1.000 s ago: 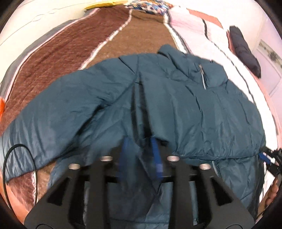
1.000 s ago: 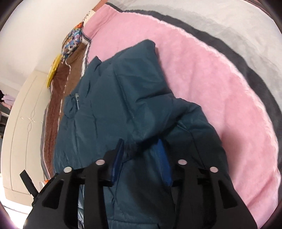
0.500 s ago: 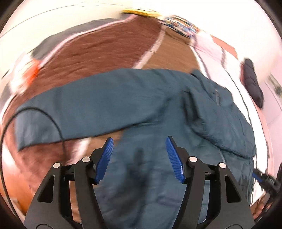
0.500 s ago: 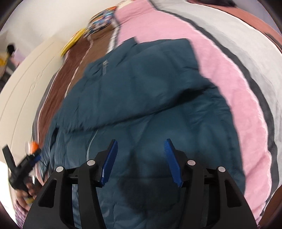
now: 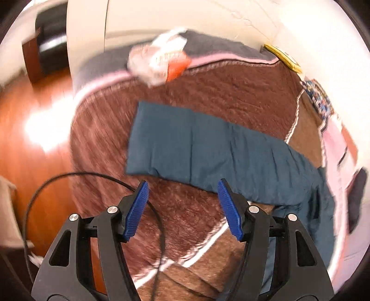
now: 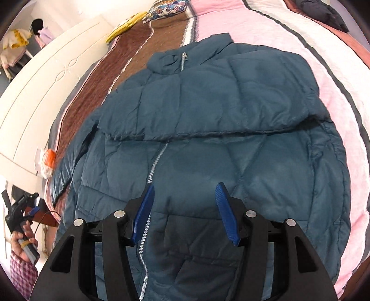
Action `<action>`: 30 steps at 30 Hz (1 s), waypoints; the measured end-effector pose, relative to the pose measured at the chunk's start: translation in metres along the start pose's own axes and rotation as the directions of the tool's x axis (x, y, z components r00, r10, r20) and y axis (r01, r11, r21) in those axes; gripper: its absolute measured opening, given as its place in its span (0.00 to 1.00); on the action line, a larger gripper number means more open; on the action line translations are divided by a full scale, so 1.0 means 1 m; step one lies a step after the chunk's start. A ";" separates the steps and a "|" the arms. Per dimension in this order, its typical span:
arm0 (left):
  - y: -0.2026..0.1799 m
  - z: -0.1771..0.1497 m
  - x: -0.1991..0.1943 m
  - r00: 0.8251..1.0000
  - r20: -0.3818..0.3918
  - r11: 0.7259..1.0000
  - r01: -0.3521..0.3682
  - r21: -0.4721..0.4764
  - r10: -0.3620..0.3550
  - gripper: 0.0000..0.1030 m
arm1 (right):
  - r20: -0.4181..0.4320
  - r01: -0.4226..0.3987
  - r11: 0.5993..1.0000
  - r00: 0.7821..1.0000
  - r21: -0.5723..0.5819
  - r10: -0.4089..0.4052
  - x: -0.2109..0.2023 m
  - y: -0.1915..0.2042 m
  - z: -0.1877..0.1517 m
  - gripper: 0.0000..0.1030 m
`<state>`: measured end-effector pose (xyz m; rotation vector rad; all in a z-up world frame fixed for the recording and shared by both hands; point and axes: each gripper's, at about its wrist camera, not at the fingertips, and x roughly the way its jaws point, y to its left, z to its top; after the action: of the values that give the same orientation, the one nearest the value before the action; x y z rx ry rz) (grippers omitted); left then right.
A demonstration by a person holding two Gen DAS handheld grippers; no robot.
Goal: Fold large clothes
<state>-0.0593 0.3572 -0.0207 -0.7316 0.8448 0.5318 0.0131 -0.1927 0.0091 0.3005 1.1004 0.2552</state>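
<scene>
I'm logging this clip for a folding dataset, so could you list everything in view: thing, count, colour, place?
jacket: one, dark teal, zipped, flat on the bed; one sleeve folded across the chest
other sleeve: one, teal, stretched out over the brown stripe
blanket: one, pink, brown, grey and white stripes, covering the bed
patterned cushion: one, multicoloured, far end of the bed
yellow item: one, beside the cushion
dark garment: one, far corner of the bed
orange-and-white packet: one, bed edge beyond the sleeve cuff
floor: reddish wood
cable: one, black, looping by the left claw
left claw: open, empty, above the blanket
right claw: open, empty, above the jacket's lower front
hand: one, gripping the left claw's handle
</scene>
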 end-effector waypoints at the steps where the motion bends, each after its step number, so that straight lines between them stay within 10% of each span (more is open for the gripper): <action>1: 0.003 0.001 0.009 0.999 -0.030 0.999 0.035 -0.039 -0.036 0.60 | -0.004 0.003 1.000 1.000 -0.006 -0.003 0.001 0.002 -0.001 0.54; 7: -0.016 -0.004 0.056 0.978 -0.120 0.977 0.151 -0.149 -0.170 0.60 | -0.008 0.019 1.000 1.000 -0.015 -0.019 0.001 0.005 -0.004 0.54; 21: -0.061 0.004 0.119 0.994 -0.112 0.998 0.013 -0.060 -0.019 0.62 | -0.014 0.028 0.999 1.000 -0.015 -0.028 0.002 0.006 -0.007 0.54; 26: -0.065 0.011 0.113 1.000 -0.030 0.999 0.005 0.033 -0.004 0.14 | -0.005 0.029 0.999 1.000 -0.020 -0.029 0.001 0.007 -0.008 0.54; 30: -0.079 0.020 0.086 0.997 0.057 0.992 0.048 0.116 -0.055 0.06 | -0.002 0.026 1.000 1.000 -0.015 -0.026 0.000 0.006 -0.008 0.54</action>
<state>0.0519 0.3337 -0.0528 -0.6278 0.7919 0.4537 0.0058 -0.1863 0.0078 0.2724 1.1038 0.2404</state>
